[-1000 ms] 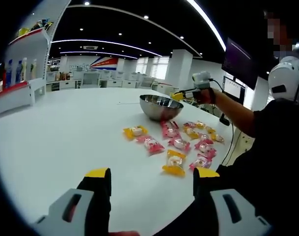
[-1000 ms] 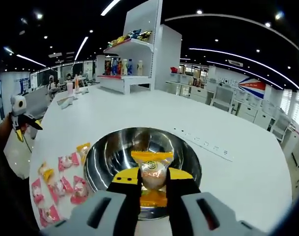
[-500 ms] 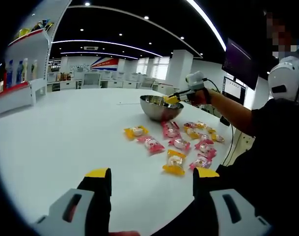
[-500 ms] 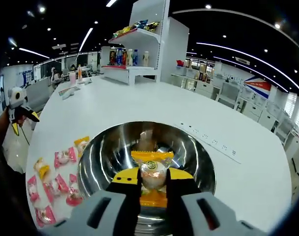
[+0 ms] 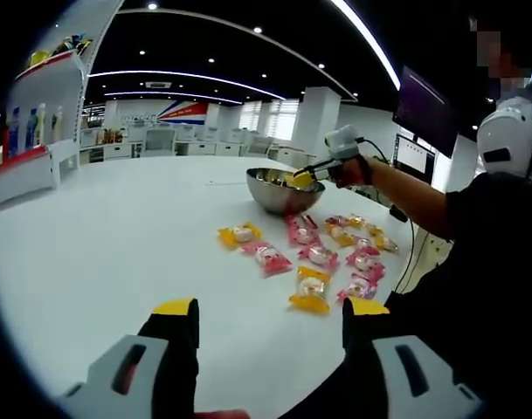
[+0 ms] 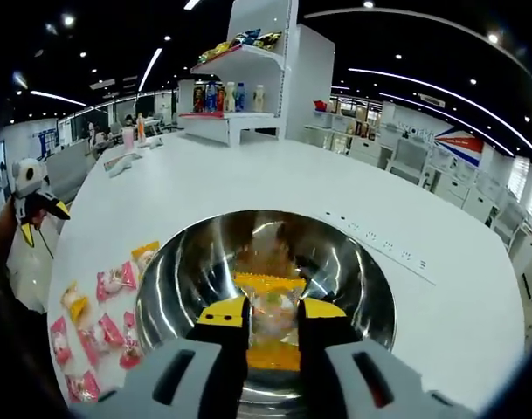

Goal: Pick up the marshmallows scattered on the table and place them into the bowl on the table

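Right gripper view: our right gripper (image 6: 272,316) clamps a marshmallow (image 6: 271,307) over the bowl (image 6: 174,271); we should release it low, centred; left gripper (image 5: 270,307) gapes, idle

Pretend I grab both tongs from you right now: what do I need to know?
Right tongs: shut on a yellow-wrapped marshmallow, poised over the steel bowl.
Left tongs: open, empty, hovering above the white table.
Done: nothing visibly lying in the bowl yet.
Left: release this one, then collect the pink and yellow packets scattered beside the bowl.
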{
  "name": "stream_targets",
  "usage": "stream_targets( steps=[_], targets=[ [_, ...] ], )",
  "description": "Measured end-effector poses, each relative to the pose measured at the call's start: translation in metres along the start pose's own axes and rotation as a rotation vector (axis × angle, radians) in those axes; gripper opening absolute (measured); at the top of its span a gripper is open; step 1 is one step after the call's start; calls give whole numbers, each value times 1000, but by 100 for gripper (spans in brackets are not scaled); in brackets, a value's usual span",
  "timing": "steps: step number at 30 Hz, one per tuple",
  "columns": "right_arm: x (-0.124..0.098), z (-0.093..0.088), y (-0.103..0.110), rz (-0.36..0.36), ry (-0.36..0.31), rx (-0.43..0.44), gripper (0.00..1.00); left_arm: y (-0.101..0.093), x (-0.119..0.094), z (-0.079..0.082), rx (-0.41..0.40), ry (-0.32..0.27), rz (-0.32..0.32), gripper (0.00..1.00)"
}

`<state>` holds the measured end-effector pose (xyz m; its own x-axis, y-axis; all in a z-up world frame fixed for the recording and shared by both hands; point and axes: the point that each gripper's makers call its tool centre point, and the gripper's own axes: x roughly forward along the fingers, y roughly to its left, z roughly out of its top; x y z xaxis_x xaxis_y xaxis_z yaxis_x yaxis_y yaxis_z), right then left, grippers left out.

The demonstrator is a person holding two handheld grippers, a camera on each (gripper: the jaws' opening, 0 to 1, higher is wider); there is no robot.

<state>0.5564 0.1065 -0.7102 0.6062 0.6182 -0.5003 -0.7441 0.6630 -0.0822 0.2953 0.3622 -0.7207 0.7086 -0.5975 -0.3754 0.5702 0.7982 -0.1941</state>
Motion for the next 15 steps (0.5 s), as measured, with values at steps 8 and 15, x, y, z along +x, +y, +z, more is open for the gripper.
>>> stream_targets(
  steps=[8, 15],
  targets=[
    [-12, 13, 9, 10, -58, 6, 37, 2, -1, 2, -4, -1, 9, 67],
    [-28, 15, 16, 9, -89, 2, 36, -2, 0, 2, 0, 0, 4, 67]
  ],
)
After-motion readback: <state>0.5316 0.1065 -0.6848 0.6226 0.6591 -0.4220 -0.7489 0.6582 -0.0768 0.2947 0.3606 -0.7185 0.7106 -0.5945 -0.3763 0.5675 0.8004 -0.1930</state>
